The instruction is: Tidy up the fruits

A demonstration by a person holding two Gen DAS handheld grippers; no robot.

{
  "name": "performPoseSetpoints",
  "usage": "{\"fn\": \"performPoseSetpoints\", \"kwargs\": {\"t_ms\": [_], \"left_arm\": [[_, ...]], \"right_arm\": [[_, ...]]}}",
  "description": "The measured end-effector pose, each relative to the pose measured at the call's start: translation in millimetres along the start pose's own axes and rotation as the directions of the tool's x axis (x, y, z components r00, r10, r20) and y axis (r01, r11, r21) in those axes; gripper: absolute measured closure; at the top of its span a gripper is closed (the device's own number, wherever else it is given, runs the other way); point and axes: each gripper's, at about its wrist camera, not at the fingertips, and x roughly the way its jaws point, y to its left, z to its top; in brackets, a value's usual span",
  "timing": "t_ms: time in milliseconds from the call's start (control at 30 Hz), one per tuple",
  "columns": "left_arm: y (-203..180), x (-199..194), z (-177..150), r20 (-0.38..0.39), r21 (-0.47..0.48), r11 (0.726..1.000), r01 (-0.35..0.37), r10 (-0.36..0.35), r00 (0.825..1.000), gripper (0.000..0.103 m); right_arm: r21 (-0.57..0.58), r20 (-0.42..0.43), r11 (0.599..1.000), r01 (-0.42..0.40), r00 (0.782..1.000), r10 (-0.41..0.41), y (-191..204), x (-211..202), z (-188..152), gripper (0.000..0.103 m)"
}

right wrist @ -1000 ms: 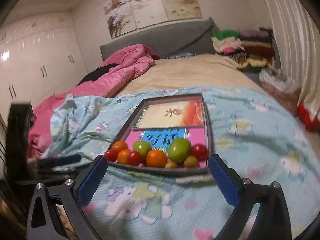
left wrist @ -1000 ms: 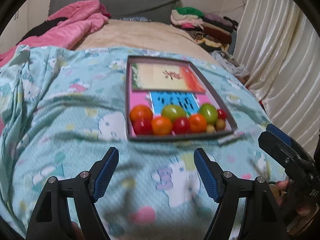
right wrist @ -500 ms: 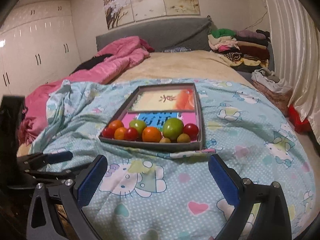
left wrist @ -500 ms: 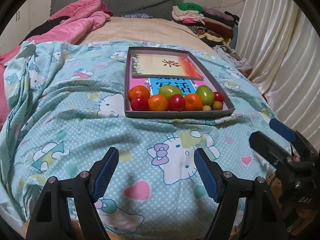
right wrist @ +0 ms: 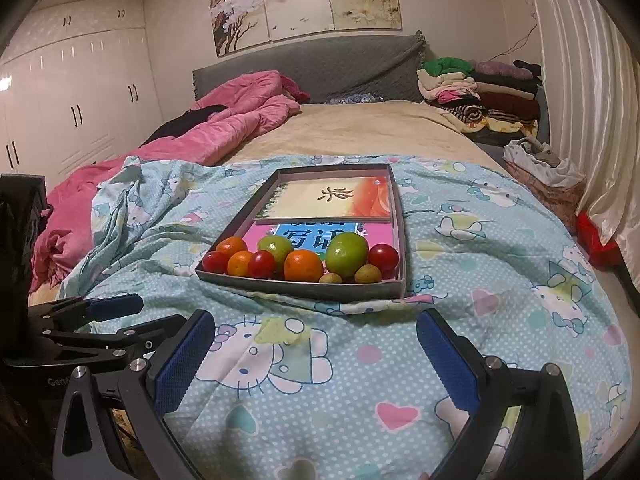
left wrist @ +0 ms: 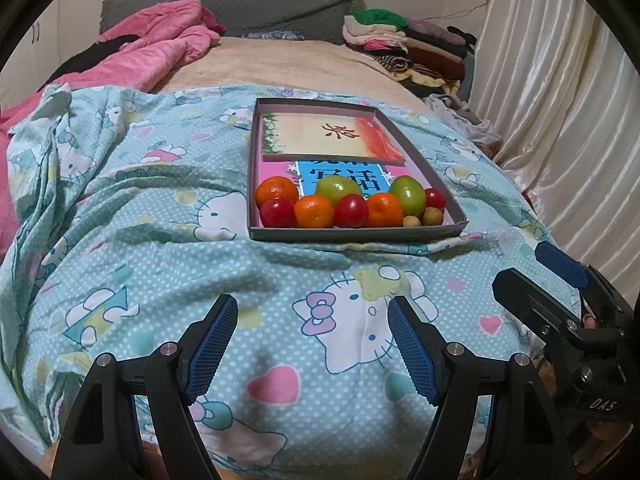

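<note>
Left wrist view: left gripper [left wrist: 312, 344] and right gripper [right wrist: 316, 360], jaws apart and empty, hover near the fruit-filled box [left wrist: 356, 234].

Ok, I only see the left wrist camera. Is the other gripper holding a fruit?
Observer: No. The right gripper is open, with nothing between its blue pads, above the blue cartoon-cat blanket.
Operator: What's far over on the left side?
Observer: Glossy white wardrobe doors with dark handles.
Operator: And up high at the back?
Observer: A three-panel painting of a blossoming tree hangs above the grey padded headboard.
</note>
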Motion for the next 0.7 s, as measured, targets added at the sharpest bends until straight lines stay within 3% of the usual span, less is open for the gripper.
{"fn": "performPoseSetpoints", "kwargs": {"t_ms": [700], "left_arm": [[3.8, 3.9, 2.1, 0.001, -0.009, 1.0, 0.019, -0.019, 1.0, 0.025]], "right_arm": [[-0.01, 0.0, 1.0, 0.005, 1.0, -0.005, -0.1, 5.1, -1.4, 0.001]]}}
